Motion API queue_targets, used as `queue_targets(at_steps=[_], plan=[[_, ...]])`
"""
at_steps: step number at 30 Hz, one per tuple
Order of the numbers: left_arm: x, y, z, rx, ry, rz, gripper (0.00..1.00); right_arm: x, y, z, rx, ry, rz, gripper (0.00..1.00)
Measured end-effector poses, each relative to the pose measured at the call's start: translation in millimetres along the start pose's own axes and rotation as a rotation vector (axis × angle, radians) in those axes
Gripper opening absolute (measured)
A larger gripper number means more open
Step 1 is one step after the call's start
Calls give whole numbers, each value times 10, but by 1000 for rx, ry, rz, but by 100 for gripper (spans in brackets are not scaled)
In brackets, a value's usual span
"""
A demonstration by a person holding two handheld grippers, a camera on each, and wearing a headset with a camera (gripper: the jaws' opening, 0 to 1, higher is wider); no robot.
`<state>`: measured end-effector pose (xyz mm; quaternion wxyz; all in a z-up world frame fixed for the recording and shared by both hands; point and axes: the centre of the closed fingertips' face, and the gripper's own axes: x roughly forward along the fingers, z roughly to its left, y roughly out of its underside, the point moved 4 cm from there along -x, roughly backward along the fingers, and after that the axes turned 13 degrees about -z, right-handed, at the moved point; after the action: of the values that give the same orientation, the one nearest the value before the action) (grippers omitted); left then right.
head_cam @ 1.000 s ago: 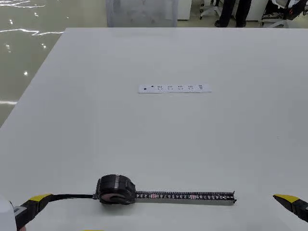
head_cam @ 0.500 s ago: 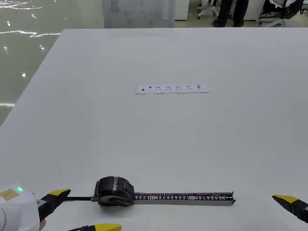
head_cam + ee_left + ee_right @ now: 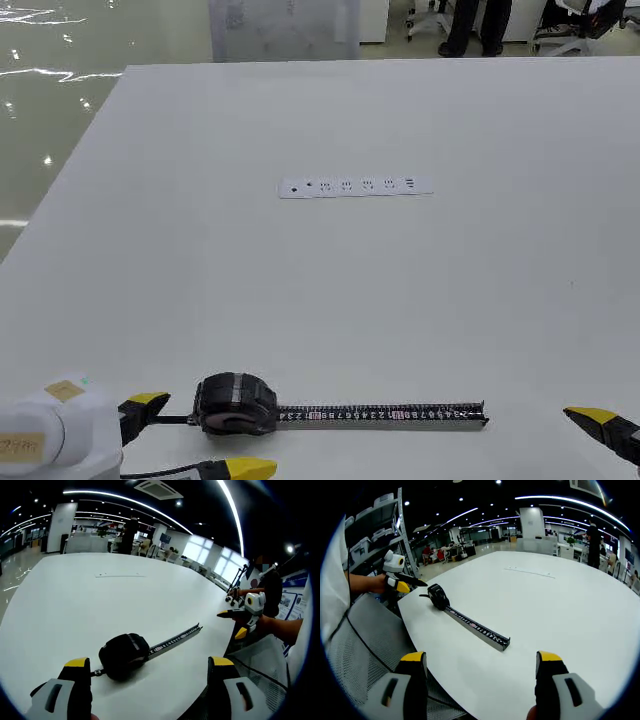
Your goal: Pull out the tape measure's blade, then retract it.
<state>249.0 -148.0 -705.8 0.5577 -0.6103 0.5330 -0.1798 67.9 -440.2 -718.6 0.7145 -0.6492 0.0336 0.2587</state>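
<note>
A black tape measure (image 3: 236, 404) lies on the white table (image 3: 350, 290) near its front edge, its blade (image 3: 385, 413) pulled out to the right and flat on the table. My left gripper (image 3: 200, 435) is open just left of the case, one yellow-tipped finger (image 3: 146, 402) by its strap. In the left gripper view the case (image 3: 123, 655) sits between and a little beyond the jaws, not gripped. My right gripper (image 3: 479, 669) is open, short of the blade's end hook (image 3: 505, 642); one of its fingertips (image 3: 597, 416) shows at the right edge of the head view.
A white power strip (image 3: 355, 186) lies flat mid-table. Beyond the table's far edge are a glossy floor, a grey cabinet (image 3: 283, 28) and office chairs. A person stands in the background.
My left gripper has moved right toward the tape measure's case, and its second finger has come into view. The tape measure and my right gripper have stayed put.
</note>
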Motion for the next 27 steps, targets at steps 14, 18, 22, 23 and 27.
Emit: queue_targets(at_steps=[14,18,22,23,27], plan=[[162,23,63,-18,-32,11,93,-4,17,-17,6,7,-3,91],[229,33,76,-19,-34,20,92,-1,17,-12,10,6,-2,91],[275,40,85,-26,-41,25,92,2,17,-17,11,7,-3,91],[290,46,92,-29,-44,26,92,3,15,-20,12,7,-3,91],[330,72,101,-38,-51,32,91,6,13,-19,12,8,-2,91]])
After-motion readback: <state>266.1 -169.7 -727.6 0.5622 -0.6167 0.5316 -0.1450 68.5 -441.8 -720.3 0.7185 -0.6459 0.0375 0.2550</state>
